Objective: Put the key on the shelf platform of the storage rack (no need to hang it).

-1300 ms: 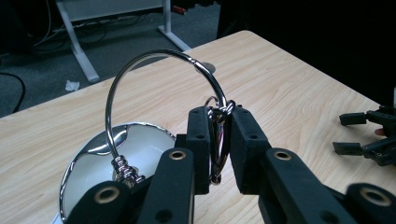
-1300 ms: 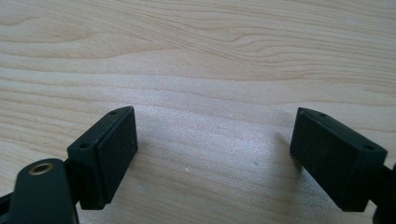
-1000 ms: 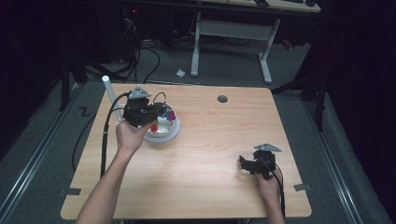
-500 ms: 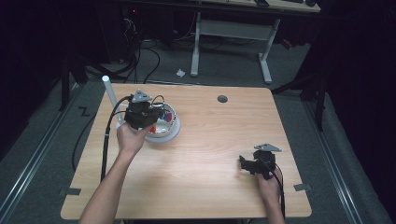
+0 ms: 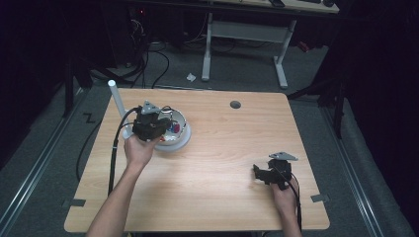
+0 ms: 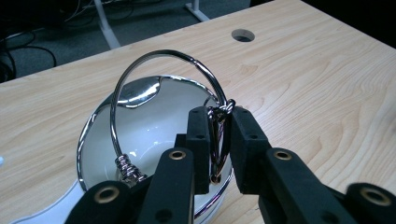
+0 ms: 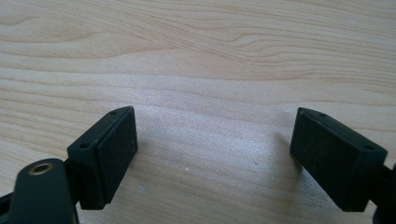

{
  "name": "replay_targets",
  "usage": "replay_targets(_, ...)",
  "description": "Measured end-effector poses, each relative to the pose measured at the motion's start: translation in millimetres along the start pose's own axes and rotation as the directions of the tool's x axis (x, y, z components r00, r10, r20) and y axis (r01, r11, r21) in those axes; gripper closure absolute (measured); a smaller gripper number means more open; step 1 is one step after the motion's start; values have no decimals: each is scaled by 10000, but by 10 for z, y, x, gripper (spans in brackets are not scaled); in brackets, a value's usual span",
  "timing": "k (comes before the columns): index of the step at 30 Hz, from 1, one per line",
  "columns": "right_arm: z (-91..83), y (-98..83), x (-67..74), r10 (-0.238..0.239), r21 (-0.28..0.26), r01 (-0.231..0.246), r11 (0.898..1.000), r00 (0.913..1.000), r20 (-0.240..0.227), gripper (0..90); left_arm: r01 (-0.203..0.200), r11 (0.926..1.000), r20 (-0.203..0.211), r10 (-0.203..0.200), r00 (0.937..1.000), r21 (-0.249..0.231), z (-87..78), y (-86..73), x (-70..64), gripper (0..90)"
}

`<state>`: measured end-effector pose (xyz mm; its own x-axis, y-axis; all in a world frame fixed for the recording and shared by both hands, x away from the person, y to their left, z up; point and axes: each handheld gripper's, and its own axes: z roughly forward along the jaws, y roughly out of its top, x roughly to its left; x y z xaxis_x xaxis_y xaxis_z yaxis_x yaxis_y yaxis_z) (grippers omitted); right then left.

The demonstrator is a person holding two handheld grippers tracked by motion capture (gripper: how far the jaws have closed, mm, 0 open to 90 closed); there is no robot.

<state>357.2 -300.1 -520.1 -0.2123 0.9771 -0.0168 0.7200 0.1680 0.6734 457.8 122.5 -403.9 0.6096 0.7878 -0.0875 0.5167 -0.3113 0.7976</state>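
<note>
The table (image 5: pixel 222 163) is pale wood with a wavy brown grain and has one dark round hole (image 5: pixel 235 104) near its far edge. The bowl (image 6: pixel 140 135) is white inside with a shiny silver rim, and something red (image 5: pixel 175 129) shows in it from the high view. The wire handle (image 6: pixel 154 58) is bright chrome. Both the left gripper (image 6: pixel 215 140) and the right gripper (image 7: pixel 212 158) are matt black, each topped with a grey plate. A white tube (image 5: pixel 117 101) stands at the table's left. The floor (image 5: pixel 49 163) is dark grey.

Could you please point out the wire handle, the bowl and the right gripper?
wire handle (image 6: pixel 140 59), left gripper view, top of its arch.
bowl (image 6: pixel 140 126), left gripper view, white inner wall.
right gripper (image 7: pixel 212 154), right gripper view, midway between its fingers.
</note>
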Motion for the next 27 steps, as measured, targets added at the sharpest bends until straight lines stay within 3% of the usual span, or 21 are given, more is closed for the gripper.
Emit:
replay_targets(18,0,0,0,-2,-1,2,10000,10000,-6,150,281,9991,-327,-271,9991,313,112,-209,57,790)
replay_targets(27,0,-1,0,2,-14,-2,10000,10000,-2,150,-119,9990,-502,140,9986,431,172,-262,-16,791)
